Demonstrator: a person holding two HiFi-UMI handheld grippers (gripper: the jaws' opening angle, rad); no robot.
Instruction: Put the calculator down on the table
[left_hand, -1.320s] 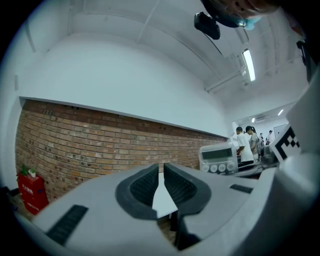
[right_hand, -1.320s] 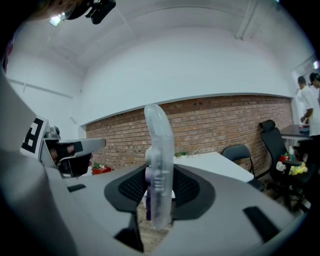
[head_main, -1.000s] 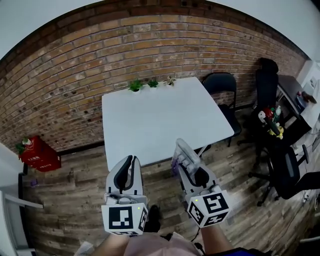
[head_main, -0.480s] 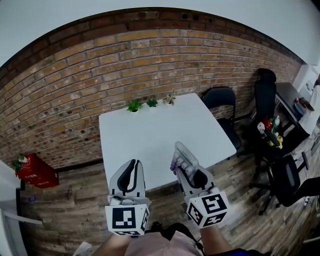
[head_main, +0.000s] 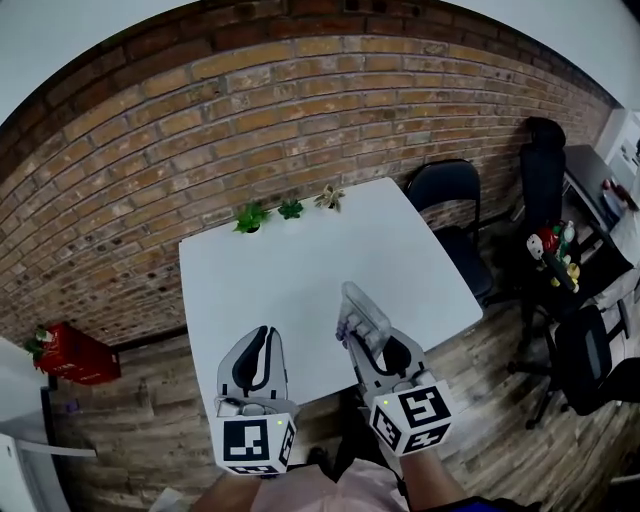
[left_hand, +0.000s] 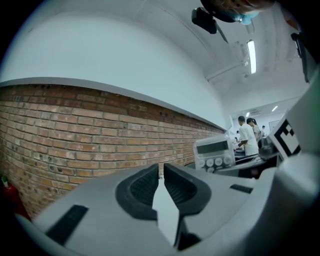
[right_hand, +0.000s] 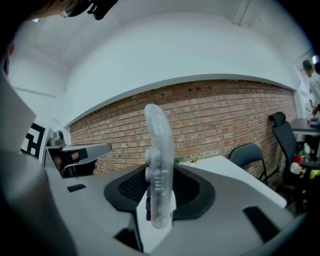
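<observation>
- At the right gripper, we find the jaws partly spread and clamped on the calculator, which stands edge-on between the pads.
- At the left gripper, we read the jaws as pressed together, with nothing between them.
- Both grippers show over the near edge of the white table.
- Small plants line the table's far edge by a brick wall; a black chair stands at its right on the wooden floor.
</observation>
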